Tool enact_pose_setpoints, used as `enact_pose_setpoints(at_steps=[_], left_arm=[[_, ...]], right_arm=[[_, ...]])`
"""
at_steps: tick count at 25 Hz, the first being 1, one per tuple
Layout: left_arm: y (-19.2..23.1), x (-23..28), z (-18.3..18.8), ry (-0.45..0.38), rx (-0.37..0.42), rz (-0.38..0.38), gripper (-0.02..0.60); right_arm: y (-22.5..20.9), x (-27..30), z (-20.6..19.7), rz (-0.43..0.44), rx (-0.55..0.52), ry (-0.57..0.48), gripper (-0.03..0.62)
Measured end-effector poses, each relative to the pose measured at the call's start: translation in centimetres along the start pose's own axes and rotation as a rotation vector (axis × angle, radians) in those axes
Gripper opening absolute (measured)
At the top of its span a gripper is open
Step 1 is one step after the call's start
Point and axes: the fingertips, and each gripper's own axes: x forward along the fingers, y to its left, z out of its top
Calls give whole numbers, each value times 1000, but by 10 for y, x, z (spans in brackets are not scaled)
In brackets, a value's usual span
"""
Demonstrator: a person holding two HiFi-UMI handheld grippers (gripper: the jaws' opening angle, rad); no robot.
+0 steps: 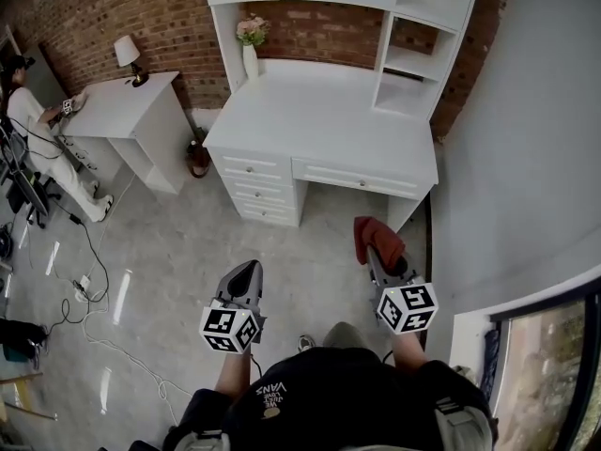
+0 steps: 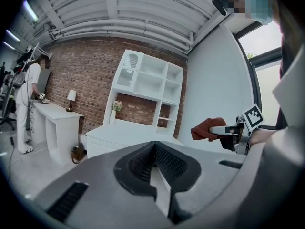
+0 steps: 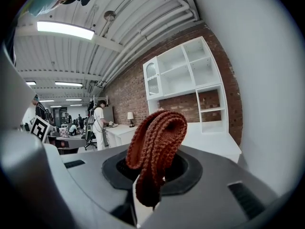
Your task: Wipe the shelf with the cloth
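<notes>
Pinching a rust-red knitted cloth [image 3: 155, 142] in the right gripper [image 3: 150, 171], jaws closed on the fold, one loop standing up above the tips and a short end hanging below. Held low in the head view at about 5 o'clock, cloth [image 1: 376, 235] draped over the nose of that gripper [image 1: 376, 254], in the air above the grey floor [image 1: 188, 252] and well apart from the shelf.

Carrying nothing in the left gripper [image 2: 153, 149]: tips drawn together to a point, only a thin wedge of gap behind them. Sitting at about 7 o'clock in the head view [image 1: 246, 272], level with the right one, both aimed toward 12 o'clock.

Facing a white desk [image 1: 319, 120] at 12 o'clock, with the white shelf [image 1: 413, 59] standing on its back edge against a brick wall [image 1: 141, 17]. Open cubbies at 1 o'clock, a vase of pink flowers [image 1: 250, 50] on the desk at 11 o'clock.

Round at 10 o'clock, a second white table [image 1: 131, 111] with a small lamp [image 1: 128, 56], and a person in white [image 1: 28, 125] at its far end.

Looking from the left gripper view, cloth [image 2: 205, 129] at 3 o'clock, red against the pale wall, in the tips of the right gripper [image 2: 223, 130].
</notes>
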Motion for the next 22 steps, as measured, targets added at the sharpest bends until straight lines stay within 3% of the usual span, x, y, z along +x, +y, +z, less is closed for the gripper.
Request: enact_pose_setpoints(at_steps=[5, 12, 18, 22], left_arm=[[22, 26, 0, 15, -17, -4, 6], [71, 85, 12, 35, -22, 47, 6], [107, 163, 44, 17, 22, 65, 6], [120, 226, 65, -2, 45, 53, 6]], right_arm=[[-6, 37, -5, -2, 17, 39, 89], [-23, 129, 6, 55, 22, 45, 89], [-54, 212, 27, 92, 26, 24, 89], [-97, 258, 45, 69, 28, 0, 89]])
